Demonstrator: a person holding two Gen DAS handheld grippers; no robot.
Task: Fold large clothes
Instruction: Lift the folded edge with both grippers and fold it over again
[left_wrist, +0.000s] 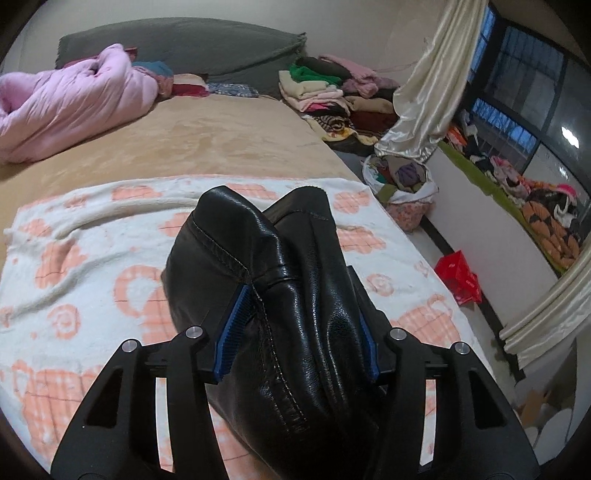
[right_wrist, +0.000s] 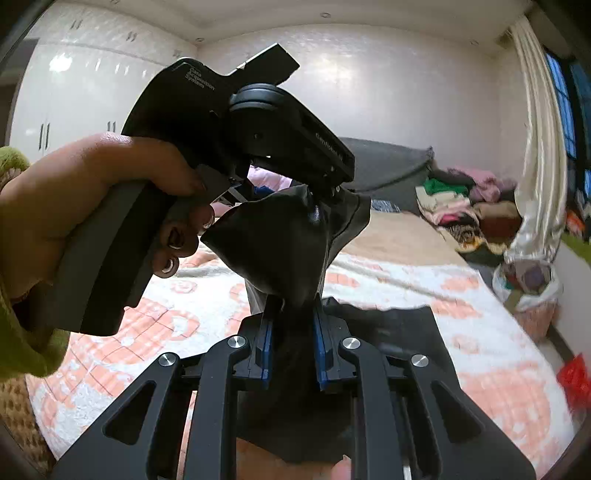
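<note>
A black leather garment (left_wrist: 295, 350) is lifted above the bed, gathered into a thick bunch. In the left wrist view my left gripper (left_wrist: 298, 284) is shut on it, with the blue pads (left_wrist: 231, 332) pressed into the leather on both sides. In the right wrist view my right gripper (right_wrist: 293, 317) is shut on a narrower fold of the same garment (right_wrist: 273, 240), which hangs down below the fingers. Just ahead, a hand (right_wrist: 92, 192) in a green sleeve holds the left gripper (right_wrist: 332, 188), which clamps the garment's upper edge.
Below lies a white blanket with orange patterns (left_wrist: 92, 258) over a tan sheet (left_wrist: 203, 136). A pink quilt (left_wrist: 62, 103) sits far left, stacked clothes (left_wrist: 325, 88) far right. Off the bed's right side are a clothes basket (left_wrist: 402, 181), a red box (left_wrist: 460, 277) and a curtain (left_wrist: 432, 81).
</note>
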